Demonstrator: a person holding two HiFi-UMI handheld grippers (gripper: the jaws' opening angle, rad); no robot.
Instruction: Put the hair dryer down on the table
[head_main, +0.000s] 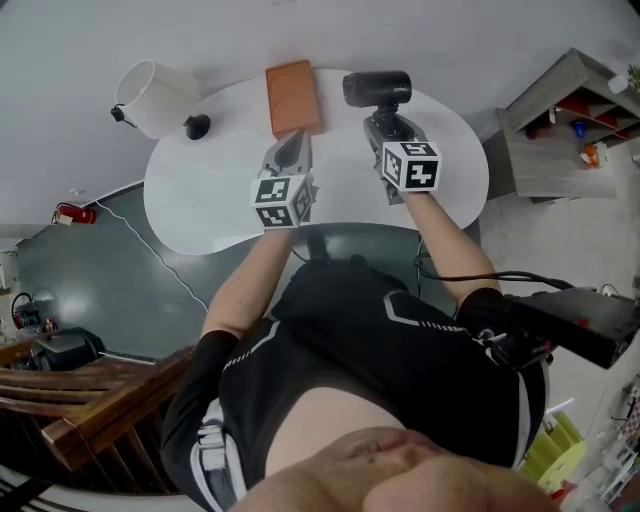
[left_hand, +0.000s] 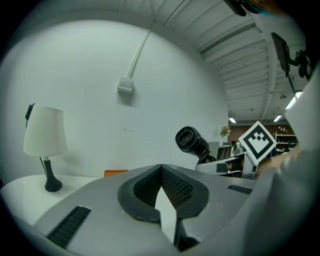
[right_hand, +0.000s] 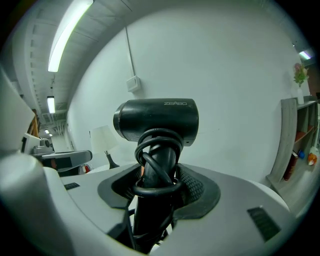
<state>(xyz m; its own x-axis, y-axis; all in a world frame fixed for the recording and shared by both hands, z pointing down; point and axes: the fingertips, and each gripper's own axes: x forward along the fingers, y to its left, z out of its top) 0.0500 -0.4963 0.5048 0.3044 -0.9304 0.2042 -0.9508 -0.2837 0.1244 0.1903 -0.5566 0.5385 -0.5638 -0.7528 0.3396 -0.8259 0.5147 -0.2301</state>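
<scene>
Head view: looks steeply down from overhead onto the white table (head_main: 200, 190). Left gripper view and right gripper view: each sits close behind its own jaws, low over the table, facing nearly level toward the wall (left_hand: 100, 75). All three views share the lamp (head_main: 150, 97) and the hair dryer (head_main: 377, 88).

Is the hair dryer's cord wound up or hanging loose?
Wound up: the cord loops around the handle of the hair dryer, clamped in the right gripper.
</scene>
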